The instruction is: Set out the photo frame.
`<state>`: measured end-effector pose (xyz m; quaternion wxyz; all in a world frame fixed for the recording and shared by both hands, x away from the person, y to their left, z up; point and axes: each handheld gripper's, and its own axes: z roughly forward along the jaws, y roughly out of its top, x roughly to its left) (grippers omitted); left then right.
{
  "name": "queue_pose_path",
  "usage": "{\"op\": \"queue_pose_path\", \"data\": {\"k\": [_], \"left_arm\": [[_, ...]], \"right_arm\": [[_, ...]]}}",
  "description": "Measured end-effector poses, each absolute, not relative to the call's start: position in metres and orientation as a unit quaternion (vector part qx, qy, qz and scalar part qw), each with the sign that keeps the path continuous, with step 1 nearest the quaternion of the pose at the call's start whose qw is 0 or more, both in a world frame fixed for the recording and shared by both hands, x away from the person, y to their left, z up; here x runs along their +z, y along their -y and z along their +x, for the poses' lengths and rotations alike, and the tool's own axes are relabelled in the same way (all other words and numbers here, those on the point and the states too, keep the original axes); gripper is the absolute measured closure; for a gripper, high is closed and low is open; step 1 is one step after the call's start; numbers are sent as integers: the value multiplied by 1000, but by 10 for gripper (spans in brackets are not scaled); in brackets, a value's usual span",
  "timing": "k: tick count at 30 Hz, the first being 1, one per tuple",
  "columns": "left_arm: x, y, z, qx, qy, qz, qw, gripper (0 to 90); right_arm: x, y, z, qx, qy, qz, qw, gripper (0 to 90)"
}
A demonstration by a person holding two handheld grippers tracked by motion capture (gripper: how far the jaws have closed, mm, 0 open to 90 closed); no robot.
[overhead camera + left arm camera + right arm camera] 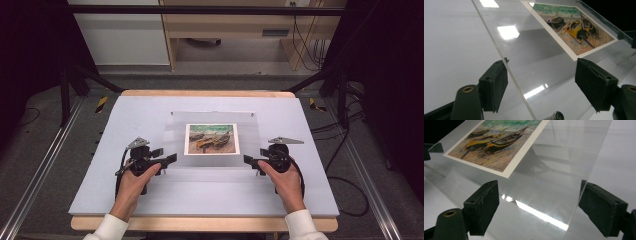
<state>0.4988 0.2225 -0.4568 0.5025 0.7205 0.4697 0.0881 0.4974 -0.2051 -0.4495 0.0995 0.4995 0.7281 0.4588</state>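
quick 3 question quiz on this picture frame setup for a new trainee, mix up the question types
1. True or false: the print of beached boats lies under the clear acrylic sheet.
2. Multiple choice: where does the left gripper stand? A) at the sheet's near left corner, jaws apart B) clamped on the print C) off the table
3. Short answer: in the right gripper view, what runs between the jaws of the right gripper?

Key
1. True.
2. A.
3. The right edge of the clear acrylic sheet; the pads do not press on it.
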Motion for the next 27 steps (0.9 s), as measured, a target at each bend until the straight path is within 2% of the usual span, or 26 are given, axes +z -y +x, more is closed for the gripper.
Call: {"op": "queue_pose_path", "data": {"k": [10, 27], "left_arm": [[-455, -225, 489, 103, -467, 719, 505, 315], [-454, -226, 482, 112, -470, 713, 507, 344]], "right_arm": [[-446, 203, 485, 451, -740, 485, 117, 192], [-443, 201, 483, 448, -743, 479, 132, 209]]}}
